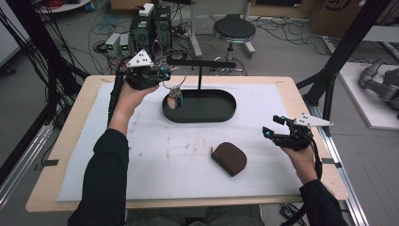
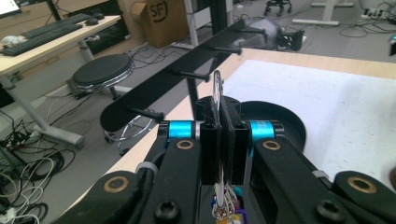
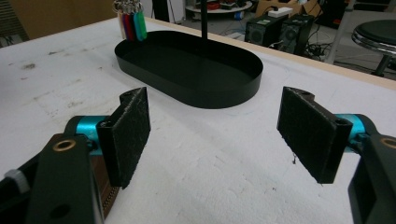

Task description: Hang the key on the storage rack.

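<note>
A: Left gripper (image 2: pixel 223 140) is clamped on the key ring (image 2: pixel 217 88); the coloured keys (image 1: pixel 175 100) dangle over the left end of the black tray (image 1: pixel 221 115), below the hook rack (image 2: pixel 187 70).

B: Handling?

A: Light, stiff wire, slippery; the bunch will likely swing. Gripping the ring itself looks best.

B: Right gripper (image 3: pixel 219 135)?

A: Jaws wide apart, empty, near the table's right edge, beside the brown pouch (image 1: pixel 229 158).

Key bunch (image 2: pixel 226 205): mostly hidden beneath the left gripper's fingers (image 2: pixel 210 144), cut by bottom edge. Brown pouch (image 3: pixel 105 189): sliver behind the right gripper's fingers (image 3: pixel 128 133).
</note>
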{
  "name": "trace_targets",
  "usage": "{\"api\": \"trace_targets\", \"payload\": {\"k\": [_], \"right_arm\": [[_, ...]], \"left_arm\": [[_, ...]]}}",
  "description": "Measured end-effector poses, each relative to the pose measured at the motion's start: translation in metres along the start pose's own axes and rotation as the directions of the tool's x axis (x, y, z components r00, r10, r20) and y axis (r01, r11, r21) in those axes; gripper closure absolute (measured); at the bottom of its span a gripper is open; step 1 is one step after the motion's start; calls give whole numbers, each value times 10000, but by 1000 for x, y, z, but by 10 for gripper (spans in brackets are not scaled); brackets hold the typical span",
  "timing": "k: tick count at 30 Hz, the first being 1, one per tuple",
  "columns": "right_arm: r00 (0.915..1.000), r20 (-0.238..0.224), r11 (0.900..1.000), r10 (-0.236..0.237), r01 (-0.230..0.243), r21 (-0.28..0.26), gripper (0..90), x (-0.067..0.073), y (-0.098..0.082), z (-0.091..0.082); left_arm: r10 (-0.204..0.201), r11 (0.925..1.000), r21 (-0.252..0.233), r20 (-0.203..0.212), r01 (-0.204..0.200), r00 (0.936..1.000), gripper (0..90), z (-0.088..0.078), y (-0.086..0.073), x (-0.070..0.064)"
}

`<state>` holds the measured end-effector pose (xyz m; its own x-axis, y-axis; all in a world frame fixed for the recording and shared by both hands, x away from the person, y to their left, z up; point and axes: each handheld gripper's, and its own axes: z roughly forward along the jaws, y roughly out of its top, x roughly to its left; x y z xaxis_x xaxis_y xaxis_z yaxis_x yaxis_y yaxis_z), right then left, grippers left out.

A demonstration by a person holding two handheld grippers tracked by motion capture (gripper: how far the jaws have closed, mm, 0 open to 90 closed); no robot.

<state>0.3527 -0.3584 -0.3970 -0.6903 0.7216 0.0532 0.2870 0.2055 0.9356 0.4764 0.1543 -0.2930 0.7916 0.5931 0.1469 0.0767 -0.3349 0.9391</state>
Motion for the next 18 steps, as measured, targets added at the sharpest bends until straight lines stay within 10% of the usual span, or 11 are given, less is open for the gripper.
{"api": "trace_targets", "payload": {"k": [18], "right_arm": [[10000,-47,10000,-4,4,-7,261,0,0,0]], "left_arm": [[-981,9952,-23,-780,982,9921,867,14,-18,25]]}}
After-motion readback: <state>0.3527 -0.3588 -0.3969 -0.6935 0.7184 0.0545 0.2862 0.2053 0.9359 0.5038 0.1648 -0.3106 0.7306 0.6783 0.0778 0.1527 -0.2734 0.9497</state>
